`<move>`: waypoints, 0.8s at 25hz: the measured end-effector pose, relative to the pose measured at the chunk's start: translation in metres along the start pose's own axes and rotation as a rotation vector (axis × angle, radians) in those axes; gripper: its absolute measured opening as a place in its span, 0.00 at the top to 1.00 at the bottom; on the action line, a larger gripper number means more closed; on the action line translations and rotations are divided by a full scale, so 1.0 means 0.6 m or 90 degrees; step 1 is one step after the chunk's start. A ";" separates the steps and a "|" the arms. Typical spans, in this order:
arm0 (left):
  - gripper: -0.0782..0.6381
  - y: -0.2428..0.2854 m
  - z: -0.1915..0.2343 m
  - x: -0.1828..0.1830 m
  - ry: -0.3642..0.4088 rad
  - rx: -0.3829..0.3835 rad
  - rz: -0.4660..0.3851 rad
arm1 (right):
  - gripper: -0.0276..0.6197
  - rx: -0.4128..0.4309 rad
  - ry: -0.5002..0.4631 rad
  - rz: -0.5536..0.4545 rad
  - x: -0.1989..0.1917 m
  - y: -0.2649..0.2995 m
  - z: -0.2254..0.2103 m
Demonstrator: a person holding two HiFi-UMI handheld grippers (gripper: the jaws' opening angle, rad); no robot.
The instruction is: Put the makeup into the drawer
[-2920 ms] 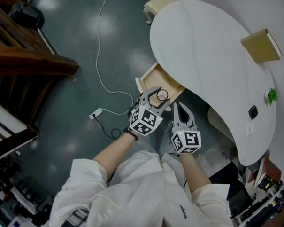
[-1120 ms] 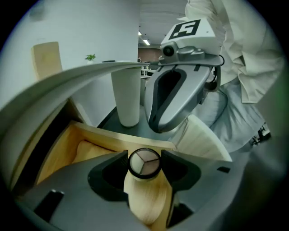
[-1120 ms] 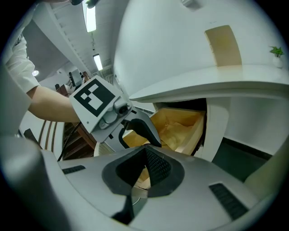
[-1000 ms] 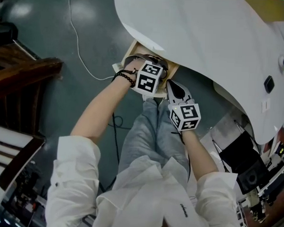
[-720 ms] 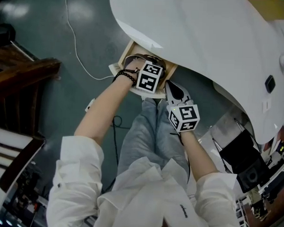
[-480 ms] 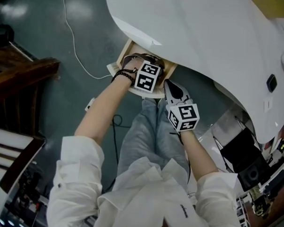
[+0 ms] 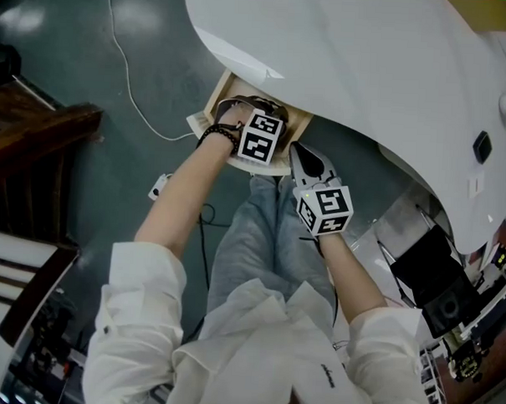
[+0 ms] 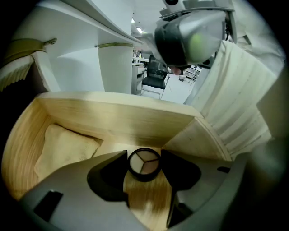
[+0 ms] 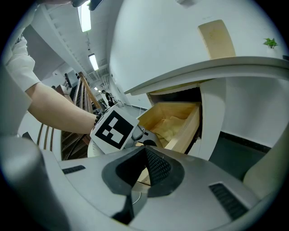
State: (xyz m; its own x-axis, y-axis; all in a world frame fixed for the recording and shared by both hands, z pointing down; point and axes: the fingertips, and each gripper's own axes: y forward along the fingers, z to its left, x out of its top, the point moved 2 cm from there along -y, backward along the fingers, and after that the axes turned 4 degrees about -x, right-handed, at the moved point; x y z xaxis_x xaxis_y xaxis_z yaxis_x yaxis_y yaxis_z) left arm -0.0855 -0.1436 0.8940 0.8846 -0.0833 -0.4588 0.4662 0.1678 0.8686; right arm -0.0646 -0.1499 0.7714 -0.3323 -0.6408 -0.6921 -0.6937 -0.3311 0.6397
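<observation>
A round black makeup compact (image 8: 144,164) with three beige shades sits between the pads of my left gripper (image 8: 144,168), which is shut on it. It hangs low inside the open wooden drawer (image 8: 117,119), just over the drawer floor. From the head view, the left gripper (image 7: 250,109) reaches into the drawer (image 7: 209,103) under the white table (image 7: 368,68), and the compact is hidden. My right gripper (image 7: 295,150) waits just outside the drawer front, shut and empty. The right gripper view shows its jaws (image 9: 145,159) together and the drawer (image 9: 189,124) beyond.
A folded cream cloth (image 8: 63,146) lies in the drawer's left half. The tabletop overhangs the drawer closely. A white cable (image 7: 129,74) and power strip (image 7: 160,186) lie on the floor. Dark wooden furniture (image 7: 38,137) stands at left, black equipment (image 7: 438,280) at right.
My left gripper has carried the compact from in front of the drawer into it and sunk lower inside. The right gripper has stayed nearly still.
</observation>
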 end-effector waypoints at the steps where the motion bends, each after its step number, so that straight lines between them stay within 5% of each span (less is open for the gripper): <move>1: 0.56 -0.001 -0.001 -0.001 0.000 -0.001 0.001 | 0.93 0.000 0.000 0.000 0.000 -0.001 0.001; 12: 0.56 -0.007 0.006 -0.001 -0.003 0.012 -0.003 | 0.93 -0.001 -0.005 -0.007 0.001 -0.008 0.004; 20: 0.82 -0.097 0.003 0.054 0.046 0.091 -0.052 | 0.93 -0.016 -0.012 -0.057 0.045 -0.053 0.000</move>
State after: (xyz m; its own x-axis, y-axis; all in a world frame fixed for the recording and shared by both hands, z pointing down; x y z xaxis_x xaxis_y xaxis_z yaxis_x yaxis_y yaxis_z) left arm -0.0838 -0.1576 0.8287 0.8435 -0.0200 -0.5367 0.5371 0.0218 0.8433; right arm -0.0516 -0.1564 0.7324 -0.2814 -0.5944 -0.7533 -0.7048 -0.4047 0.5826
